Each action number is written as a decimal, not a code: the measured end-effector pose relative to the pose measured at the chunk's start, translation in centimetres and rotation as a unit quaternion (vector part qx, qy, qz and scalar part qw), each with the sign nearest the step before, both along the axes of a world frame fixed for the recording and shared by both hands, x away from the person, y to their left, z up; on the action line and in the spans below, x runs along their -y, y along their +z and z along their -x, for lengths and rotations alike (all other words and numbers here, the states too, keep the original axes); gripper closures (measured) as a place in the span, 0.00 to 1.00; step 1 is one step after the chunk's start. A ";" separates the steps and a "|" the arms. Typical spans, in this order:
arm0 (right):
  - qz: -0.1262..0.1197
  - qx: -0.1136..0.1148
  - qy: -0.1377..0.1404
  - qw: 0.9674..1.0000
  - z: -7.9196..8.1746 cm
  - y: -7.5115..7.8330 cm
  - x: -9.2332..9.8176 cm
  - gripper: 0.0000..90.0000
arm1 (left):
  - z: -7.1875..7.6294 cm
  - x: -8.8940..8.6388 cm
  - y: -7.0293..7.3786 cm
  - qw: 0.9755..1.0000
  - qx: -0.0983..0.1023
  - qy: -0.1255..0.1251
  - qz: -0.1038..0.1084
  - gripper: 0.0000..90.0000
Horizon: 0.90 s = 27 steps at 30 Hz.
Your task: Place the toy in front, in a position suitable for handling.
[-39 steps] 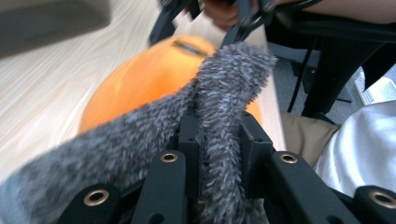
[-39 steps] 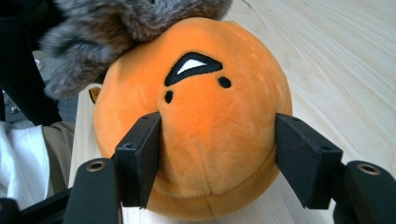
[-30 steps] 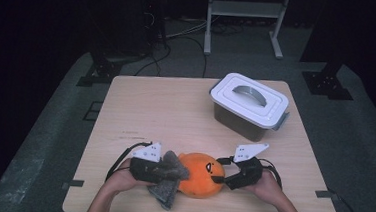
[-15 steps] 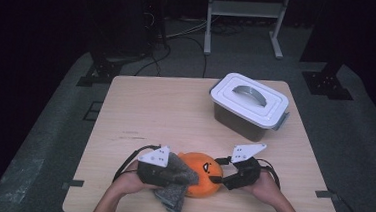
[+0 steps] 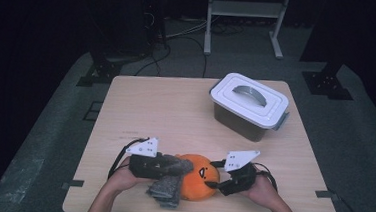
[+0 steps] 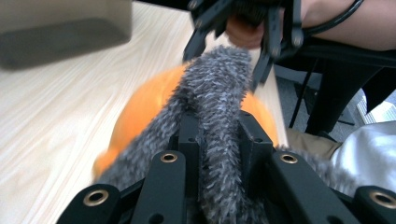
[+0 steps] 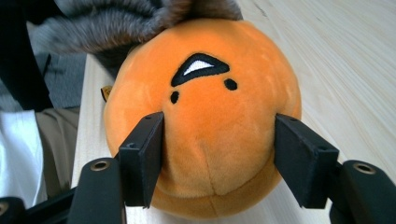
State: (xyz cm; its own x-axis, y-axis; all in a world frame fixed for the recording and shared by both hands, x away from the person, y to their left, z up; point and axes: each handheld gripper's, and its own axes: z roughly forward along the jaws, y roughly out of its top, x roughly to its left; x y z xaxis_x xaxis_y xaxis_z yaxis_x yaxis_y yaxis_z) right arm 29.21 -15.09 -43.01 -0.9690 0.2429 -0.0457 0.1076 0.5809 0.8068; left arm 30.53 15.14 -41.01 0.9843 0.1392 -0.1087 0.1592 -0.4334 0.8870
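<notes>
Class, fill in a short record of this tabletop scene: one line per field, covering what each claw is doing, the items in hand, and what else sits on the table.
Left claw: shut on the grey fuzzy cloth
Right claw: jaws astride the orange plush toy, pads against its sides
Cloth position: draped over the plush, part hanging toward the table's near edge
Plush position: on the wooden table, near the front edge, between both hands
Other item: lidded storage box, closed, at the far right of the table, untouched

Dim room, lit tabletop; close-ups w/ blur.
</notes>
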 end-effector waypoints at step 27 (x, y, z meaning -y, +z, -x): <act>0.014 -0.029 0.004 0.999 -0.3 0.3 0.1 0.53 | -0.6 -1.3 -0.5 0.999 -0.033 0.014 -0.024 0.83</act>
State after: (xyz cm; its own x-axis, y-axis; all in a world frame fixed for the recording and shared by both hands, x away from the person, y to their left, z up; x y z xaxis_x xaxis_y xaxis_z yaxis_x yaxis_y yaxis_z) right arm 29.46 -15.15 -42.70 -0.9720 0.2349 0.0047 0.1497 0.6035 0.7832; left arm 31.11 16.48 -41.51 0.9710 0.1723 -0.1654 0.2286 -0.4694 0.8529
